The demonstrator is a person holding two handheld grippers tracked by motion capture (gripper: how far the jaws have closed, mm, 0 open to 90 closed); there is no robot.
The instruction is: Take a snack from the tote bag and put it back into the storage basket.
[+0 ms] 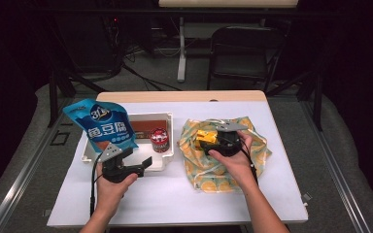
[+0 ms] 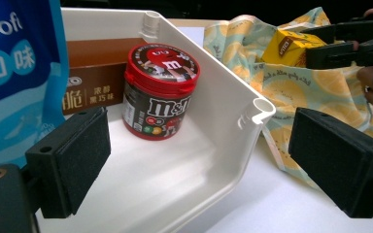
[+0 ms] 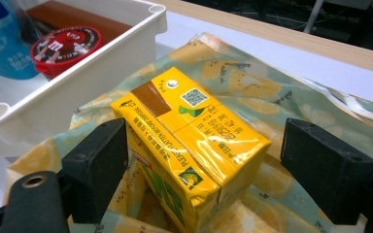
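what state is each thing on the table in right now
blue snack bag: upright, leaning in the left end of the tray
white tray: open-topped, holding the bag, jar and box
candy jar: upright, red lid on
brown box: lying along the tray's far wall
yellow drink carton: sealed, resting on the bag, between open jaws
lemon-print cloth bag: crumpled on the table
left gripper: open, empty
right gripper: open around the carton
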